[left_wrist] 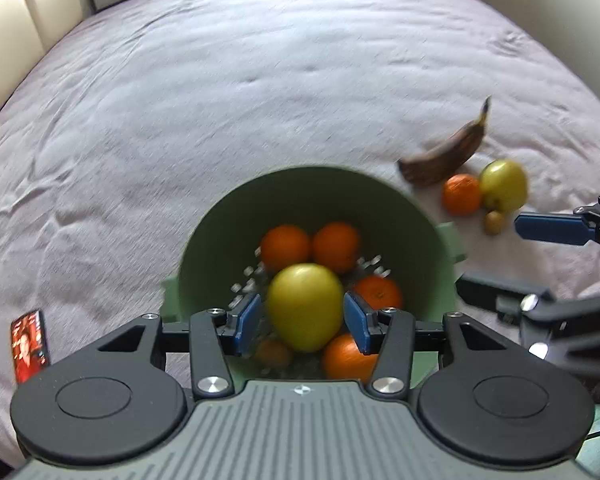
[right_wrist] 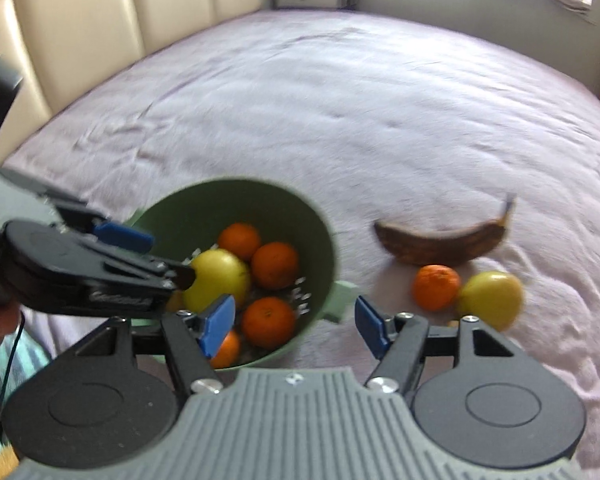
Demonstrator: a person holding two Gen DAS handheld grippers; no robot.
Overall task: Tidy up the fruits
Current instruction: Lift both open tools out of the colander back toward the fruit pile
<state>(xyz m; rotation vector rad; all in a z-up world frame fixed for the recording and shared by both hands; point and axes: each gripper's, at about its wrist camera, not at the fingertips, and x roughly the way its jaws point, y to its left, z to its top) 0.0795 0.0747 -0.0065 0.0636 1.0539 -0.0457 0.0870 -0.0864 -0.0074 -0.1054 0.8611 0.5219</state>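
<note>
A green colander bowl (left_wrist: 220, 236) stands on the bed and holds several oranges (left_wrist: 286, 246). My left gripper (left_wrist: 304, 316) is above the bowl, its blue pads on either side of a yellow-green apple (left_wrist: 306, 306); I cannot tell whether they press it. The apple also shows in the right wrist view (right_wrist: 218, 278). My right gripper (right_wrist: 296, 324) is open and empty, just right of the bowl (right_wrist: 260, 200). A brown banana (right_wrist: 440, 242), an orange (right_wrist: 436, 286) and a second yellow apple (right_wrist: 492, 298) lie on the sheet to the right.
A small brown fruit (left_wrist: 494, 222) lies beside the loose apple. A phone with a red screen (left_wrist: 30, 344) lies on the sheet at the left. The lilac sheet (left_wrist: 260, 80) stretches back to a padded headboard (right_wrist: 80, 20).
</note>
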